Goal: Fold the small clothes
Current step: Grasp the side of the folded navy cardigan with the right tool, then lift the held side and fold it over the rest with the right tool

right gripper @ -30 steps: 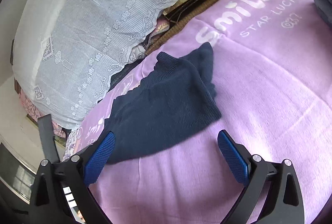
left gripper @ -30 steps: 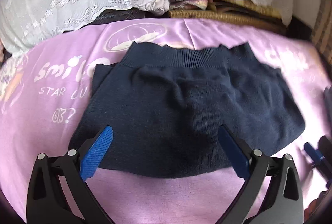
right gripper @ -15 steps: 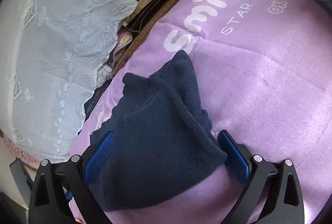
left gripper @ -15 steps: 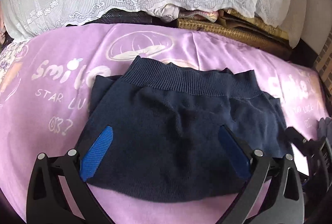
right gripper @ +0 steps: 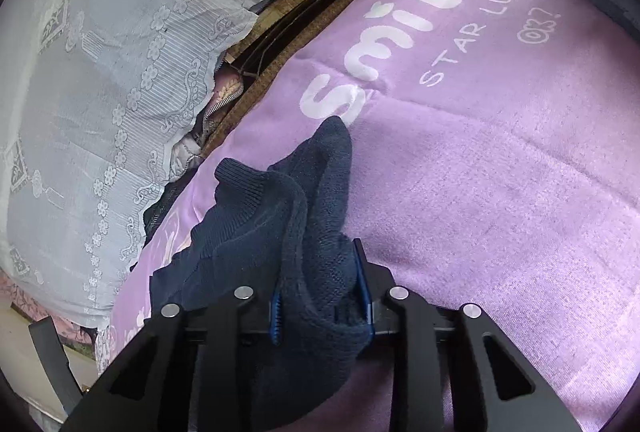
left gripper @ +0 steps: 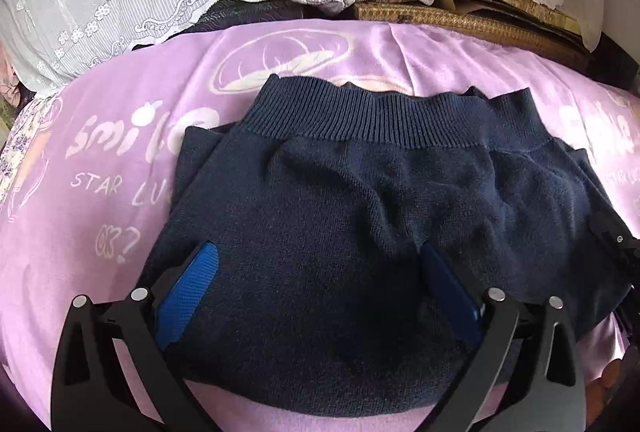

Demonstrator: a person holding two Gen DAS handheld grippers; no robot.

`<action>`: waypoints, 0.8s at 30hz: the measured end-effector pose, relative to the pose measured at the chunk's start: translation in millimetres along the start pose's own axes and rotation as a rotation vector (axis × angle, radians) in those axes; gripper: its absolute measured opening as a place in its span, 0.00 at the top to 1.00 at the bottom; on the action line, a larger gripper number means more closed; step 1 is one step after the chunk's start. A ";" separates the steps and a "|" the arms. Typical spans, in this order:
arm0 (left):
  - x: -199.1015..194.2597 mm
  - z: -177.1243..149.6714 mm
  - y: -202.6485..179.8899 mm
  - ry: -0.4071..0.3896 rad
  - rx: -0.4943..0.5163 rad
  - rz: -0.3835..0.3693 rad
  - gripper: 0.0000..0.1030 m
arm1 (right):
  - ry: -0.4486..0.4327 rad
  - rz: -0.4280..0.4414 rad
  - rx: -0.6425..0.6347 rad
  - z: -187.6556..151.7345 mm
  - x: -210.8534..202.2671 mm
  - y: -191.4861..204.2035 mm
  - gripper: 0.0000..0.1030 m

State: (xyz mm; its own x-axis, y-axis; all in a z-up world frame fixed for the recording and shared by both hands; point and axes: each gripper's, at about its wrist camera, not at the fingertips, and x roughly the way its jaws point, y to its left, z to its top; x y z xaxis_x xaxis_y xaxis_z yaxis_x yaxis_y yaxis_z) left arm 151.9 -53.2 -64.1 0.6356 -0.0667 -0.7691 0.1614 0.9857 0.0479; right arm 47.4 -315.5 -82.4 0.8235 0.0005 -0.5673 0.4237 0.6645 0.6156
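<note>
Lay spread on the purple blanket of the bed: navy knit garment, ribbed waistband toward the far edge, long axis side to side. Hovered over its near hem with jaws wide apart: left gripper. Was closing its jaws on the garment's bunched right-hand end, nearer for the fold: right gripper.

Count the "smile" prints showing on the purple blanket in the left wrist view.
2. One smile print lies left of the navy knit garment, its end hidden under the knit; another sits at the right edge, cut off. More may be covered.
</note>
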 end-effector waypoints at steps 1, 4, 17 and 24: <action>-1.4 1.8 1.9 -0.009 -0.003 0.000 0.05 | -0.009 0.003 -0.018 -0.3 -1.9 4.3 0.74; -6.1 6.1 8.1 -0.021 -0.019 0.001 0.05 | -0.037 0.016 -0.087 -0.1 -10.1 19.5 0.75; 19.5 53.9 4.4 0.027 -0.044 -0.103 0.05 | -0.109 0.069 -0.375 -25.0 -34.7 92.2 0.75; 45.0 82.0 -25.4 0.057 -0.001 -0.154 0.05 | -0.098 0.081 -0.450 -41.7 -32.9 106.4 0.75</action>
State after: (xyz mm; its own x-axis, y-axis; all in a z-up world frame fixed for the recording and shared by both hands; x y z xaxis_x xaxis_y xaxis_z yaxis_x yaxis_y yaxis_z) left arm 238.3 -93.9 -47.7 0.5594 -0.2085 -0.8023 0.2534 0.9645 -0.0740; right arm 49.7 -213.7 -21.1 0.8883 0.0097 -0.4592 0.1685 0.9232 0.3454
